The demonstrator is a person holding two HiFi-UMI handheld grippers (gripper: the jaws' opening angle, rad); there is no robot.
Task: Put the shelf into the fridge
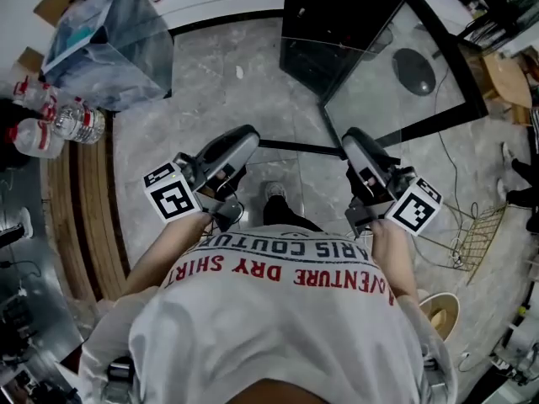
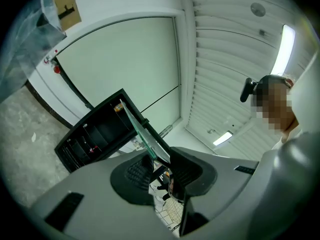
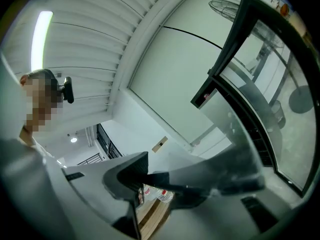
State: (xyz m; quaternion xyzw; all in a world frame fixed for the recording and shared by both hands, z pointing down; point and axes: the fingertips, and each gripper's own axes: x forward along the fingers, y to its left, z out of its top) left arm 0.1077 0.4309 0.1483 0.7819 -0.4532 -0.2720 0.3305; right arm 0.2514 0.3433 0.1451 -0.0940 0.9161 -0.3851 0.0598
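A glass shelf with a black frame (image 1: 303, 148) is held low in front of me between both grippers, and its far end reaches toward the black fridge (image 1: 337, 23) on the floor. My left gripper (image 1: 244, 141) is shut on the shelf's near left edge. In the left gripper view the glass (image 2: 142, 131) runs edge-on from the jaws (image 2: 160, 164) toward the open fridge (image 2: 95, 134). My right gripper (image 1: 354, 141) is shut on the near right edge. The right gripper view shows the pane and its frame (image 3: 240, 44) rising out of the jaws (image 3: 190, 179).
A clear plastic bag (image 1: 109, 32) sits at the back left with water bottles (image 1: 59, 124) beside it, next to a wooden strip (image 1: 84, 209). A wire rack (image 1: 472, 234) lies on the floor at right. A fan base (image 1: 413, 70) shows through the glass.
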